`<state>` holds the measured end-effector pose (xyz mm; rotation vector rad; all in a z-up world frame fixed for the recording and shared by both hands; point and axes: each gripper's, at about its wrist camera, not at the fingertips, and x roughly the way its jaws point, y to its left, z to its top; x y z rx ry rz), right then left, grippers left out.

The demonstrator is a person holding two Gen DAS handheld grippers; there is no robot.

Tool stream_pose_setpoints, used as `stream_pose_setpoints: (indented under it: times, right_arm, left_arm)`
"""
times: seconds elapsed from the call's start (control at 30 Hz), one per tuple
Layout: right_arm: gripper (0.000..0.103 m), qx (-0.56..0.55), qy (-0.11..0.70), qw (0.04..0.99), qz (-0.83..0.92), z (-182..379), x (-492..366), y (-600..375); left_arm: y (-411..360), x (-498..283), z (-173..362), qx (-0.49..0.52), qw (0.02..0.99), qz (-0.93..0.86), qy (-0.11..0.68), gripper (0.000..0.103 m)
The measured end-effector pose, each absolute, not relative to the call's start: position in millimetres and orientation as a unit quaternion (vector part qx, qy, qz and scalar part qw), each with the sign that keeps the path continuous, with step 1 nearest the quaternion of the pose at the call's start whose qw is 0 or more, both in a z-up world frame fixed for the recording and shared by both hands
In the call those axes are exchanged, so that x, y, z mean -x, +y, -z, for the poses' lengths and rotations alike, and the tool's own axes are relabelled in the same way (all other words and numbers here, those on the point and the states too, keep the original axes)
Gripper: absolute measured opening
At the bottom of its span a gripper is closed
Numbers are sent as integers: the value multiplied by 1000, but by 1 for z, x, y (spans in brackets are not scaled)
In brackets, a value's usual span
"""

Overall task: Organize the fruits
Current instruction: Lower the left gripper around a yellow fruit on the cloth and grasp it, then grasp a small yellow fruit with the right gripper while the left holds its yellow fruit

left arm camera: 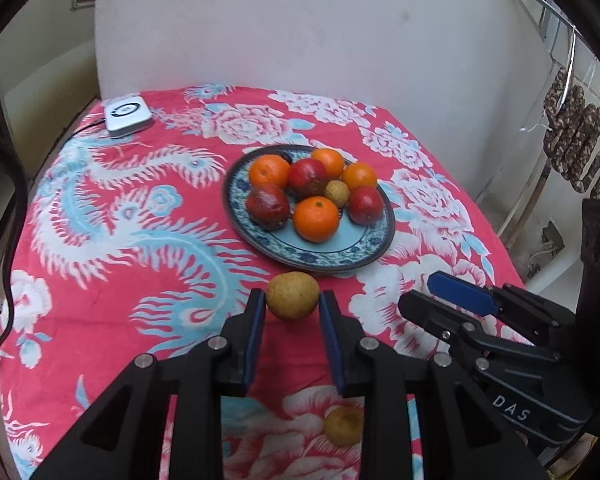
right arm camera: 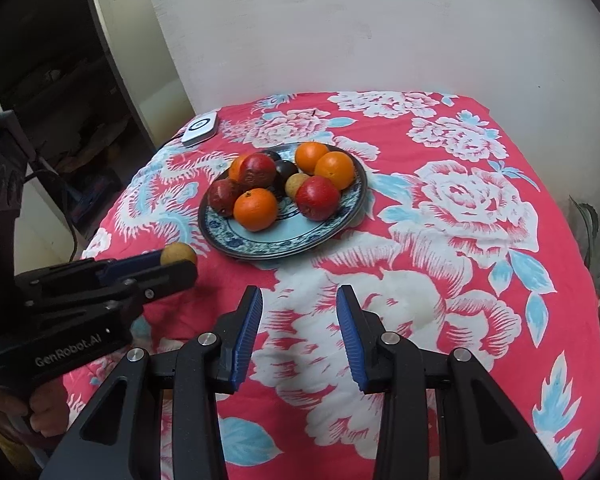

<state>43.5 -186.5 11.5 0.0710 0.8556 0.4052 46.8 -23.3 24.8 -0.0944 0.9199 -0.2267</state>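
Two blue-padded fingers of your left gripper (left arm camera: 292, 300) clamp a small round tan fruit (left arm camera: 293, 294) just before the blue patterned plate (left arm camera: 352, 258); your right gripper (right arm camera: 299, 300) hangs apart, holding nothing.

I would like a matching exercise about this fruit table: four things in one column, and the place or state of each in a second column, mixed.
Things:
1. left claw
2. right claw
3. blue patterned plate
4. small white device

Places or states:
A. at the far corner of the tablecloth
B. closed on a small yellow-brown fruit
C. carries oranges and red fruits
D. holds nothing, cloth seen between its fingers

Pairs: 1-B, 2-D, 3-C, 4-A
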Motion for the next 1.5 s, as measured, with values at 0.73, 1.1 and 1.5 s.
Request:
stream_pose_setpoints:
  times: [0.73,1.1,1.5]
  right_arm:
    - [40,-7,409,882,-233,-16,-6,-156]
    - [40,3,408,877,-252,-19,9,-146]
    - [40,39,423,864,-269,-11,18,-126]
  left_arm:
    - [18,-10,-25,57,891,53,447,29]
    - [28,4,-27,65,892,46,446,29]
    - [38,13,-28,77,892,43,443,29]
